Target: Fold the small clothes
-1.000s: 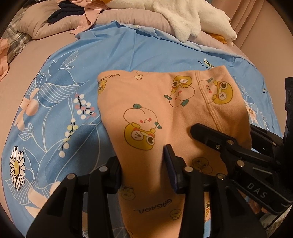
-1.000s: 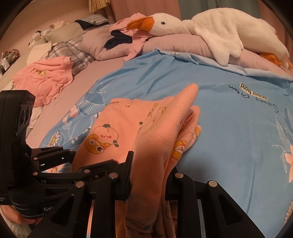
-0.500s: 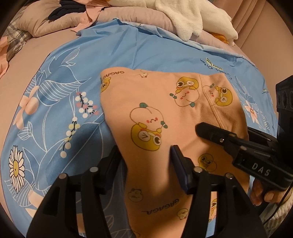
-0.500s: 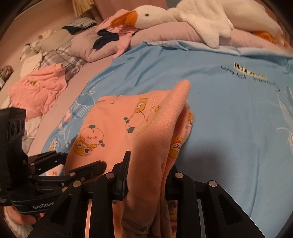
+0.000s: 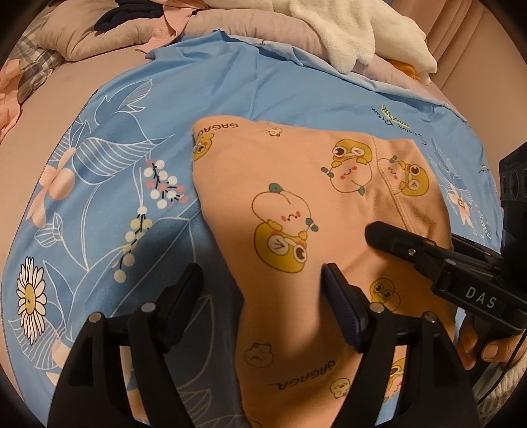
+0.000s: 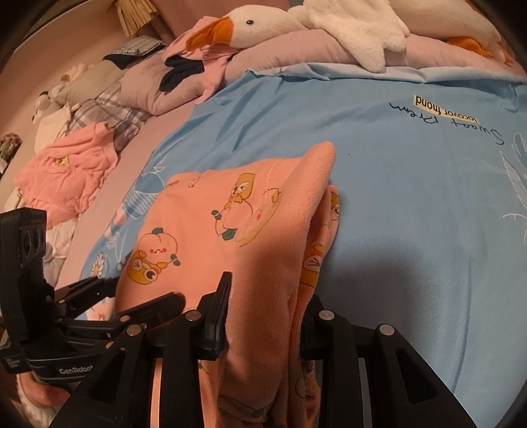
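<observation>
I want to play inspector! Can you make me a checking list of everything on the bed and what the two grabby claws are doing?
Surface: blue flowered sheet spread over the bed.
Job's things: peach cartoon-print garment lying on the sheet, right side bunched up and lifted.
Clutter: crumpled pink garment at far left; dark and pink clothes heaped on a pillow.
Grippers: left gripper open, its fingers either side of the garment's near edge; right gripper shut on the bunched fabric.
Cables: a thin dark cable by the person's hand.
Surroundings: white goose plush on pillows; pinkish curtains behind.
</observation>
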A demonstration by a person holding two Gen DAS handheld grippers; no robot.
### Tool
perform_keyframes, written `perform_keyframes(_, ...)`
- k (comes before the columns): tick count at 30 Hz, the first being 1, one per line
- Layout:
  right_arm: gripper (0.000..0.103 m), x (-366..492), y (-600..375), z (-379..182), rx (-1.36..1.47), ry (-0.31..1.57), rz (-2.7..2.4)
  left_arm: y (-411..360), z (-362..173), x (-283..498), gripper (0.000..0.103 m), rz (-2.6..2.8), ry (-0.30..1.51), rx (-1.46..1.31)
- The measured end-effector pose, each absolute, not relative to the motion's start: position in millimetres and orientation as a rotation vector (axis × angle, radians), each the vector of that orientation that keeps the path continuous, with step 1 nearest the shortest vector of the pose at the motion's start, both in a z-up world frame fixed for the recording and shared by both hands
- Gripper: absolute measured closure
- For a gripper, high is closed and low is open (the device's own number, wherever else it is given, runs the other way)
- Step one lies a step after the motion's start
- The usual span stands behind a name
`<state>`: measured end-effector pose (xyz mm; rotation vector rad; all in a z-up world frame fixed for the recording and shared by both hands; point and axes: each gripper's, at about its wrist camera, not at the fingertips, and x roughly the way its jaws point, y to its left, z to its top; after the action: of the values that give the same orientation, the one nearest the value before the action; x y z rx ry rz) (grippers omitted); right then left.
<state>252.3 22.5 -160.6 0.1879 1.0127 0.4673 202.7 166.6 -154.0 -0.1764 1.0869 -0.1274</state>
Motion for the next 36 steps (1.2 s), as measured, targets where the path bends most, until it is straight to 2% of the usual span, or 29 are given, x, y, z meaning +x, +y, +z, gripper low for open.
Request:
perform_keyframes(12,0.066,253.9,8.9,-156.1,0.22,1.014,0.478,167.7,-155.3,200.4,0.011,-0.078,1.104,-0.15)
perform_keyframes(24,0.065,242.7,-5.1,-141.6,0.18,0.967,0.433,171.7,-149.0,182.6,0.009,-0.018,1.107,-0.134)
perform_keyframes(28,0.065,234.0,-7.9,-131.1,0.135,0.925,0.418,171.2,-150.8,175.0,0.003,0.011,1.116,-0.11)
perform_keyframes(36,0.065,203.6,7.1,-123.6,0.053,0.91,0.516,173.4,-147.9,160.3,0.001,0.064,1.113,-0.124)
